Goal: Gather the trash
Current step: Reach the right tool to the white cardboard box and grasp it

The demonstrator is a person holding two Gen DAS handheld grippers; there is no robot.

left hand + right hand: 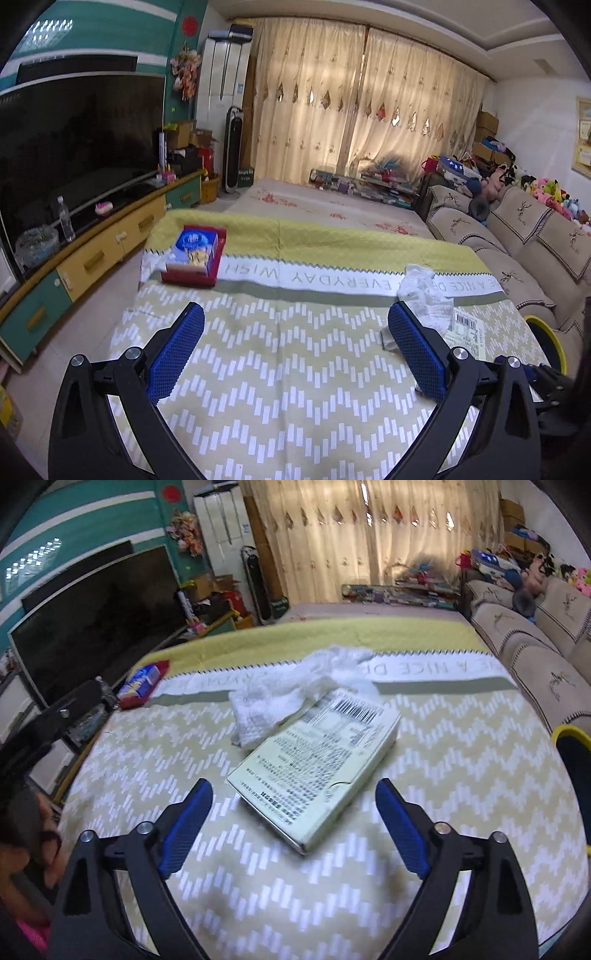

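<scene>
Right gripper (294, 805) spread wide, nothing gripped, pale carton (314, 764) lain just ahead between the fingers (crumpled tissue (295, 686) beyond it), left gripper (295, 328) likewise held open and empty over the tablecloth (277, 369)

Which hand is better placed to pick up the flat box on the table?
The right. Its gripper is open with the box lying just ahead, between its fingers. The left gripper, also open, faces bare tablecloth, with the box off beyond its right finger.

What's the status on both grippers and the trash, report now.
Left gripper open, empty. Right gripper open, just short of the flat box. Crumpled tissue touching box's far end. Nothing blocking.
</scene>
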